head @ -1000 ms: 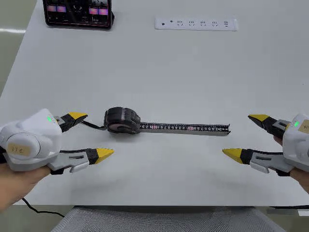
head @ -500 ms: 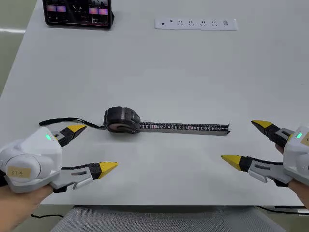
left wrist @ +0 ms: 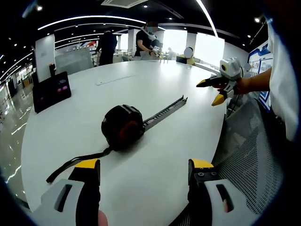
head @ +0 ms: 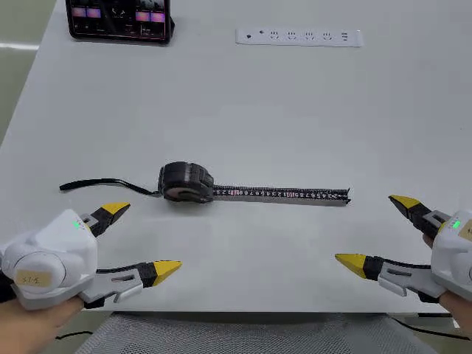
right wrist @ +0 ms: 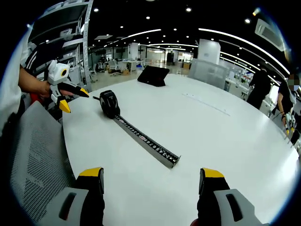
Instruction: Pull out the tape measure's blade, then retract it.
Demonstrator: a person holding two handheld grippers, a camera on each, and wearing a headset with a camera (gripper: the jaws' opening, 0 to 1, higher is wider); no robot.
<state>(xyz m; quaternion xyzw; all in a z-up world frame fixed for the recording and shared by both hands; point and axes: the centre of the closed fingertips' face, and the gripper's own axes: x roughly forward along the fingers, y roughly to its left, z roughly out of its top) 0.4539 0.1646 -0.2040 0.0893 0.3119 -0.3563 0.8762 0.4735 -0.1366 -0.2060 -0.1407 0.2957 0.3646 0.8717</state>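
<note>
Left gripper (head: 144,237): jaws spread wide, holding nothing, poised over the table's near edge.
Right gripper (head: 374,229): jaws equally wide apart, empty, at the same near edge.
Tape measure (head: 186,183): black case lying on the white table (head: 295,110), ahead of the left gripper and apart from both its jaws.
Blade (head: 284,195): drawn out flat from the case toward the right gripper, its tip ahead of that gripper and short of its jaws.
Strap (head: 103,183): trails from the case away from the blade, just beyond the left gripper's farther jaw.
Open tabletop: spans between the two grippers and on past the blade.
Power strip (head: 299,36), tablet (head: 120,18): well beyond the tape measure, near the far edge.
Mesh chair (head: 251,335): below the near edge, between the grippers.
</note>
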